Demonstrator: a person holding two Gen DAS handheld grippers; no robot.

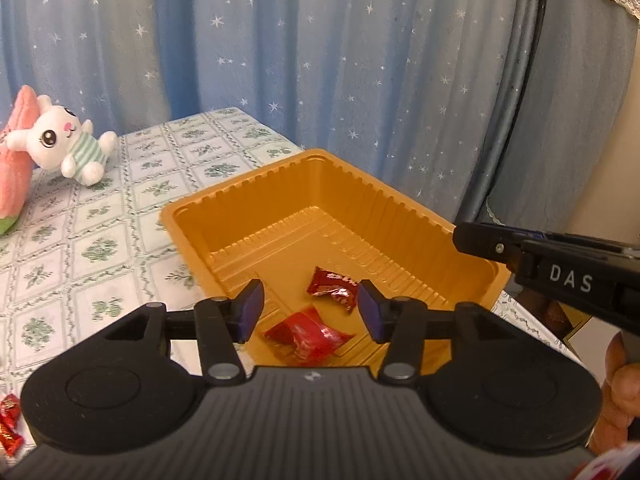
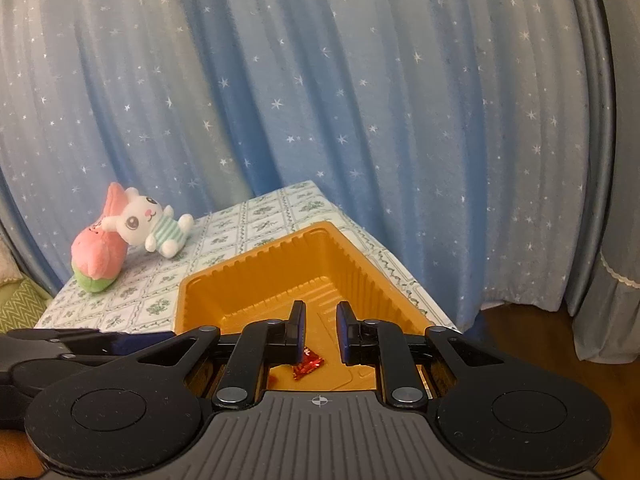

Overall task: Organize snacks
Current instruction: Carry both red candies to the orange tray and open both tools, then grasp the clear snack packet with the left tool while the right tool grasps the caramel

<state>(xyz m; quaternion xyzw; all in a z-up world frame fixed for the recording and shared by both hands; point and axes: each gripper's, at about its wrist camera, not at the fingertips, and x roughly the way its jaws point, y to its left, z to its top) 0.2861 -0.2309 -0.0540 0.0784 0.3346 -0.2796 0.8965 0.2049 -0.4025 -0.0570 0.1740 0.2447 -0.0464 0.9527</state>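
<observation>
A gold plastic tray (image 1: 280, 184) stands on the patterned tablecloth. Two red-wrapped candies lie in its near end, one (image 1: 332, 286) farther in and one (image 1: 308, 338) nearer me. My left gripper (image 1: 310, 310) is open and empty, held above the near end of the tray over the candies. My right gripper (image 2: 320, 330) is open with a narrow gap and empty, above the same tray (image 2: 240, 276); one red candy (image 2: 306, 366) shows below it. The right gripper's body (image 1: 560, 272) enters the left wrist view at the right.
More red candies (image 1: 8, 424) lie on the cloth at the lower left. A white bunny plush (image 1: 64, 144) and a pink plush (image 1: 16, 160) sit at the table's far left. A starred blue curtain (image 1: 320, 60) hangs behind. The table edge runs right of the tray.
</observation>
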